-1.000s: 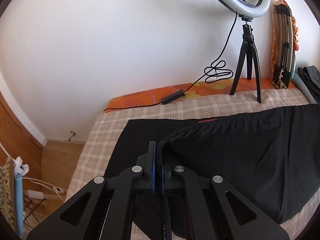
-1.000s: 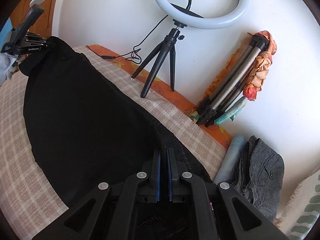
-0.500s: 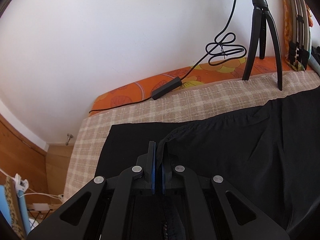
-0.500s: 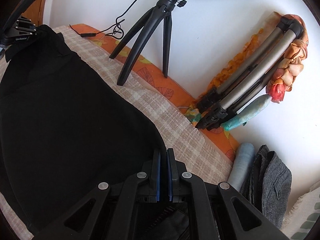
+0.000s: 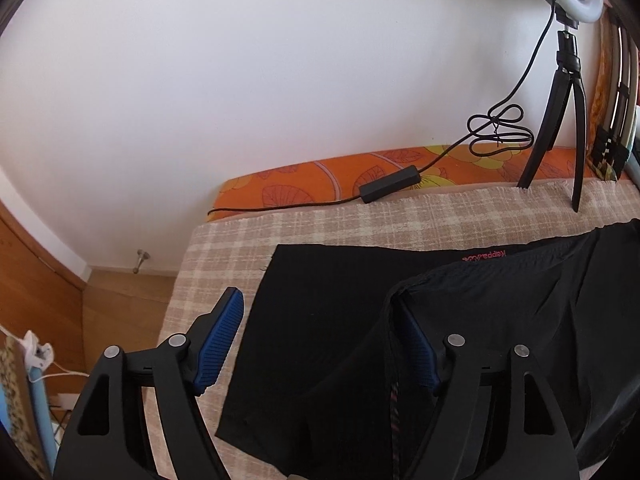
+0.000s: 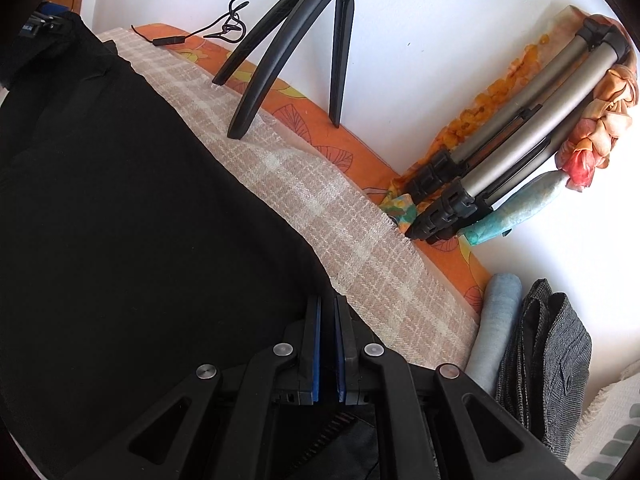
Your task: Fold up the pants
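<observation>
The black thin-fabric pants (image 5: 340, 320) lie doubled on the checked beige bed cover (image 5: 320, 224), left gripper (image 5: 320, 340) jaws spread, right gripper (image 6: 328, 344) pinching the edge at 6 o'clock; further folds seem left.
</observation>
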`<state>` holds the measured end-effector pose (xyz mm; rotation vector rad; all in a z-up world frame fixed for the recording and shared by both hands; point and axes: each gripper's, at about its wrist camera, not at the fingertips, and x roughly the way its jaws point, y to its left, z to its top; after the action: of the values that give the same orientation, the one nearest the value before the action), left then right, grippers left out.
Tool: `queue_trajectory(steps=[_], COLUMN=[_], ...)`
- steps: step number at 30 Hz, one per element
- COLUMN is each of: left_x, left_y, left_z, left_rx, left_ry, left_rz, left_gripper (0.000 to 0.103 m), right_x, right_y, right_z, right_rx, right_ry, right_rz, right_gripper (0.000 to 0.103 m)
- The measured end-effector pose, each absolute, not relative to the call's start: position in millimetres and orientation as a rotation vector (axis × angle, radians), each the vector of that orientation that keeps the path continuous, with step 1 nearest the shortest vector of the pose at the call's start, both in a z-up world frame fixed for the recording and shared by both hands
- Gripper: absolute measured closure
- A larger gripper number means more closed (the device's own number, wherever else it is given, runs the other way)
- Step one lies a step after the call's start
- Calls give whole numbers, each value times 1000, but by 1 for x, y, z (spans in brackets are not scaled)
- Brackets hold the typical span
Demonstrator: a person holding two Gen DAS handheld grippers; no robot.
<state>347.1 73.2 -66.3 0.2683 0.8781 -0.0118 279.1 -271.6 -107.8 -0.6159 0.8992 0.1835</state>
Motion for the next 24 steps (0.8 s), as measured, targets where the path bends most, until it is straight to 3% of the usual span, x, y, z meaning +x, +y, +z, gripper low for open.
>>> queue_trajectory(steps=[9, 20, 22, 24], left_x=[363, 335, 324, 314], left_y=[112, 162, 169, 179], left_z=[-57, -68, -73, -77], left_rx=[314, 155, 114, 83], left_ry=[876, 876, 872, 876], left_rz=[107, 82, 53, 18], left_gripper=[27, 27, 27, 27], right_x=[284, 283, 281, 276], right_y=[-268, -271, -273, -275], right_z=[-115, -111, -103, -89], right_rx=[-630, -606, -590, -563], right_ry=[909, 909, 917, 895], right_rz=[170, 174, 174, 176], right_gripper=[100, 99, 94, 68])
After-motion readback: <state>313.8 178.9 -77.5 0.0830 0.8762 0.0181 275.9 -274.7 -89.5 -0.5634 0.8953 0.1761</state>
